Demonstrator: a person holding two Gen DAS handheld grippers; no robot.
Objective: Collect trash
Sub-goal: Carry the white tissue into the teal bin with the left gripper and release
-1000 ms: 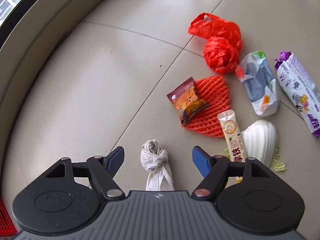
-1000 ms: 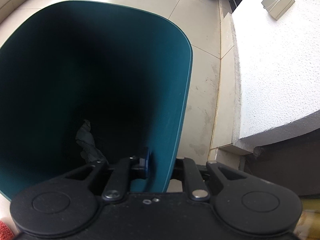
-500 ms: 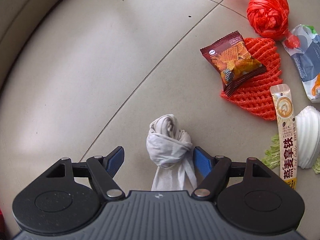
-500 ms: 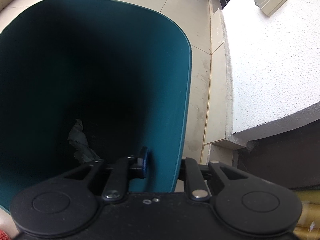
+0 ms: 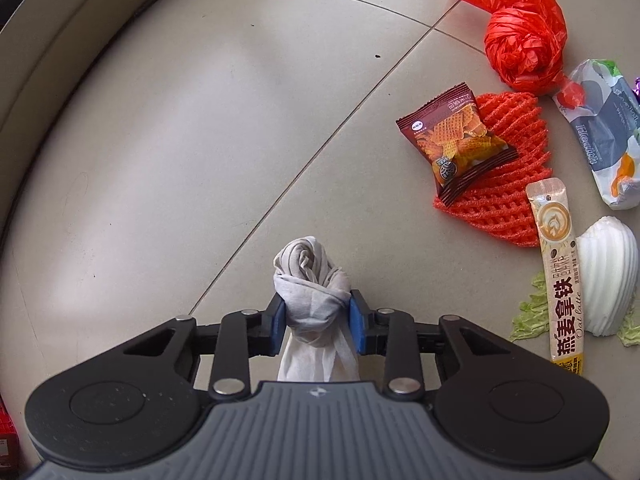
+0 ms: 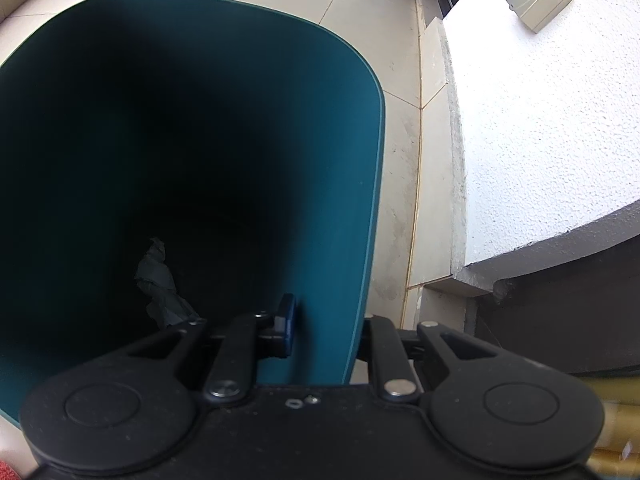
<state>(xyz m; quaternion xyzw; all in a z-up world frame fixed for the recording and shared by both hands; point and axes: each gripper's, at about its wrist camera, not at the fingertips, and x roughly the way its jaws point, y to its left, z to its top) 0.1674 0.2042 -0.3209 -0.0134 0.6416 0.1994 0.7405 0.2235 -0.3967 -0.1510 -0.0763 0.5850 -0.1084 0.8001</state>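
On beige floor tiles, left tool pinches knotted tissue; right tool clamps bin wall.

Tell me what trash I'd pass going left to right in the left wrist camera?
knotted white tissue → brown snack packet → oat latte stick → white shell-shaped wrapper

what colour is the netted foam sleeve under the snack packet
Orange-red, a diamond mesh pattern; the netted foam sleeve shows best in the left wrist view.
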